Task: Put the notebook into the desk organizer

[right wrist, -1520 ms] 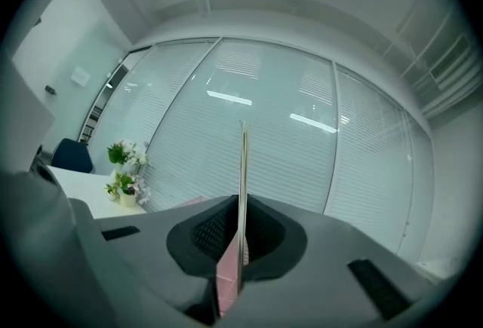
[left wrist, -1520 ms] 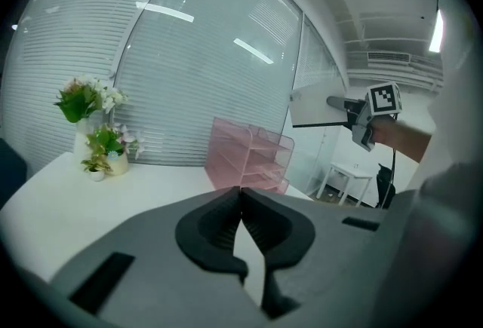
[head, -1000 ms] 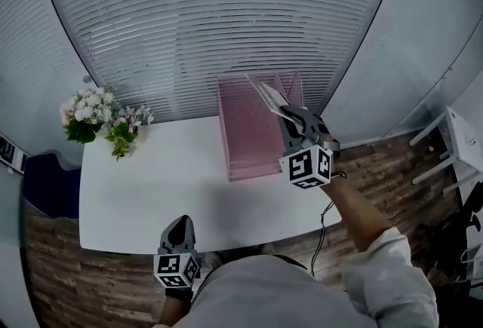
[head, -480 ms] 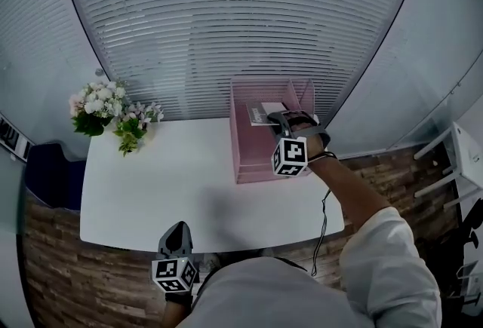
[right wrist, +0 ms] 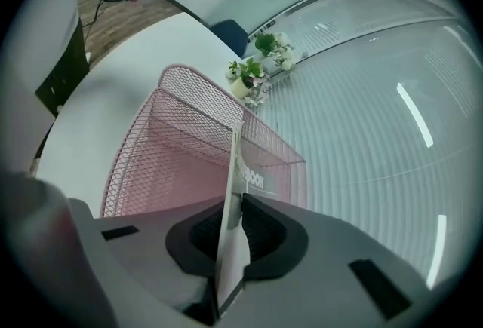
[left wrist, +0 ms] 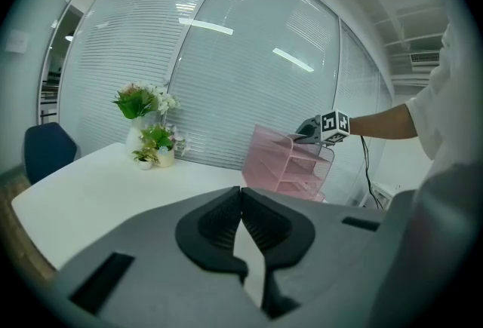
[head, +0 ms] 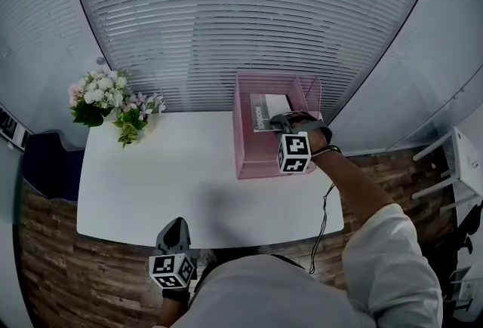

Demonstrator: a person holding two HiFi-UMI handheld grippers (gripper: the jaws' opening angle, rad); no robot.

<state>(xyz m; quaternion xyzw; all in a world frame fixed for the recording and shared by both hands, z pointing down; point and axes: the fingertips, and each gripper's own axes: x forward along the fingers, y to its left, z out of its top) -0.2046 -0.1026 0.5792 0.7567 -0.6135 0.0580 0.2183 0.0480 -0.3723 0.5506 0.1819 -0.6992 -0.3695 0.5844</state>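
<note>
Head view, left to right.

- Dark blue chair (head: 45, 172) is sitting off the table's 9 o'clock edge.
- Bunch of white and pink flowers with green leaves (head: 113, 102) is standing at the 10 o'clock corner of the white rectangular table (head: 166, 183).
- Left gripper (head: 175, 224) is hovering at the table's 6 o'clock edge, well apart from everything on it. In its own view the left gripper (left wrist: 241, 202) is showing its fingers pressed together at the tips, nothing between them.
- Pink wire-mesh desk organizer (head: 241, 147) is standing at the table's 2 o'clock corner, against the slatted white blinds (head: 241, 17).
- Thin white-and-grey notebook (head: 269, 109) is sitting inside the organizer's outline, toward its 12 o'clock end; which tier cannot be told.
- Right gripper (head: 284, 120) is reaching into the organizer from 5 o'clock. In the right gripper view its jaws are pinching the notebook (right wrist: 234, 183) by its near edge, having just eased open a hair. The sheet is running edge-on out over the pink mesh (right wrist: 173, 153).
</note>
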